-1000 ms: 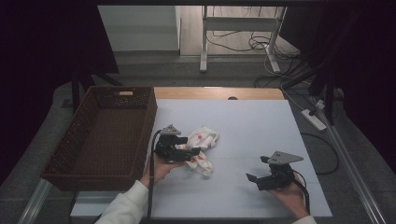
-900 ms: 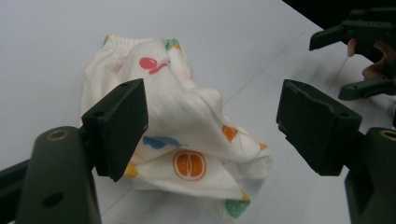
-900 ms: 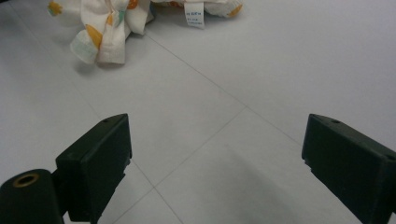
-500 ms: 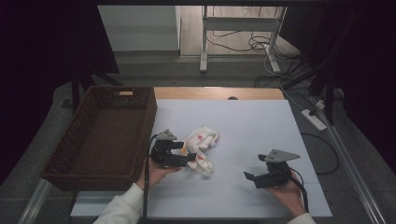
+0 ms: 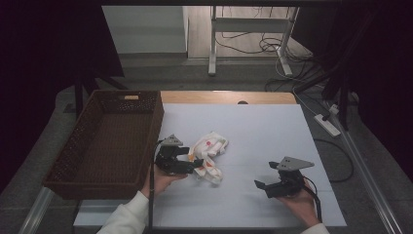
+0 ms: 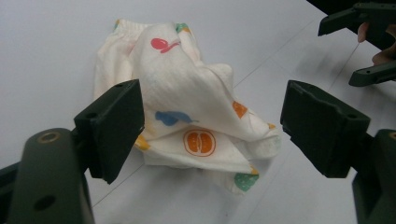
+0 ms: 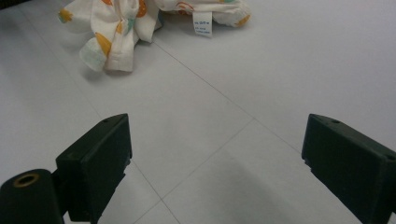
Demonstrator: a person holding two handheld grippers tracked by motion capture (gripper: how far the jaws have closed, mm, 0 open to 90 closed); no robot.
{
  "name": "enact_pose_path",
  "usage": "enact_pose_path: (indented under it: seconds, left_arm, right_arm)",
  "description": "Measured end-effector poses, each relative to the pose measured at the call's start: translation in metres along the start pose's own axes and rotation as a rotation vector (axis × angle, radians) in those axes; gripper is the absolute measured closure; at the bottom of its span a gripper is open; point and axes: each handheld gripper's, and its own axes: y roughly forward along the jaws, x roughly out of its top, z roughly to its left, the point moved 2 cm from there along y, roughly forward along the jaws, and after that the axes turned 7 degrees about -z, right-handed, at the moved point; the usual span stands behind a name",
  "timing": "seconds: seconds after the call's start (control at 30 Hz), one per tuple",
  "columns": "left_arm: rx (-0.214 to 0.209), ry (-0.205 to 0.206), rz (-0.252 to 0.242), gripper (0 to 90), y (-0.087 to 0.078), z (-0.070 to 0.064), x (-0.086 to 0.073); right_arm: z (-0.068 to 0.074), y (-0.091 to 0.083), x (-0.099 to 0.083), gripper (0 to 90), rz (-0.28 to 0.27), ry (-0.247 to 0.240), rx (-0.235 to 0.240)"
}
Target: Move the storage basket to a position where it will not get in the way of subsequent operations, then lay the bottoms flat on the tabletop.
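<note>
We see a crumpled white cotton garment with fruit prints [image 6: 187, 112] just right of the brown wicker basket [image 5: 104, 141]. Our left gripper [image 6: 212, 126] gapes around it; our right gripper [image 7: 219, 158], farther right, spreads empty. It looks soft, light, floppy; we judge the bunched middle fold the best pinch.

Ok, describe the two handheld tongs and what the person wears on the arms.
Both are black two-jaw tools. The left tongs and right tongs each carry a grey three-cornered plate on top and trail a dark cable back along the forearm. Seen close, the jaws end in blocky, flat-faced black pads, with a brass-coloured ring set in the body behind. The sleeves are white.
</note>
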Motion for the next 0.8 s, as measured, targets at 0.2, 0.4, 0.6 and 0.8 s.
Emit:
enact_pose_path:
  seconds: [0.2,0.4,0.6,0.8]
  left_arm:
    - [0.005,-0.009,-0.010,20.7,-0.002,0.001,0.000]
    - [0.006,-0.012,-0.011,20.7,-0.002,0.002,0.001]
    - [0.008,-0.014,-0.014,20.7,-0.003,0.002,0.001]
    - [0.007,-0.016,-0.015,20.7,-0.003,0.003,0.001]
  right_arm:
    - [0.004,0.002,0.002,8.5,0.002,-0.008,0.003]
    - [0.006,0.005,0.004,8.5,-0.008,-0.002,0.013]
    - [0.011,0.013,0.011,11.6,-0.022,-0.005,0.035]
    - [0.021,0.029,0.017,12.9,-0.010,-0.012,0.071]
